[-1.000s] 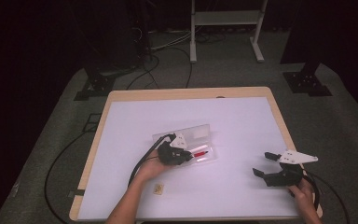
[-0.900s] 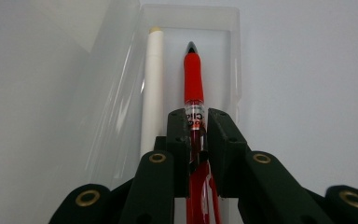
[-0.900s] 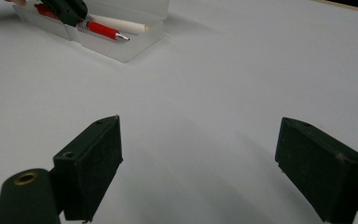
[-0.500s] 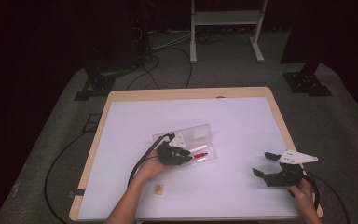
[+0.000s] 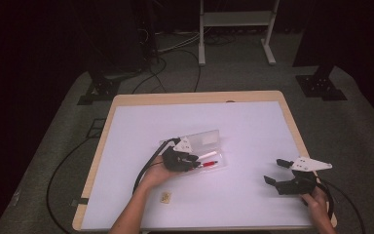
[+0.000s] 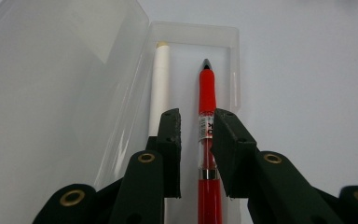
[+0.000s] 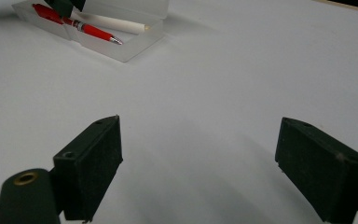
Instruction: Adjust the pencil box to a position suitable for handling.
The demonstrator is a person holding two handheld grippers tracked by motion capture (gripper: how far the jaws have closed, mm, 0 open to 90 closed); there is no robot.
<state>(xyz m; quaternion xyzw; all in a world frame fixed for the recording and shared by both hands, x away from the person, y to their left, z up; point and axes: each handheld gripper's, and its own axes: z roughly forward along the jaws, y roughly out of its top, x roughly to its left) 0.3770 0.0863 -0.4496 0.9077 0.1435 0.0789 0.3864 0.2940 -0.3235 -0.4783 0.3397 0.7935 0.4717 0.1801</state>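
Red pen (image 6: 206,93): it is lying in the tray of the clear plastic case (image 6: 191,37), beside a white stick (image 6: 161,79), tip pointing away from the left gripper.
Left gripper (image 6: 196,130): its jaws are straddling the pen's barrel with a thin gap each side; they have just been opening, so the pads are no longer pressing on it.
Risk, pen: if the gripper is lifting off at a slant, one pad is likely to be dragging the pen sideways or flipping it over the low wall.
Risk, case: the lid (image 6: 65,70) is standing open just left of the jaws; a careless swing could be knocking it or sliding the light case across the table (image 5: 253,126).
Right gripper (image 5: 278,171): it is hovering spread wide and empty over bare table, well apart from the case, so nothing is steadying the case.
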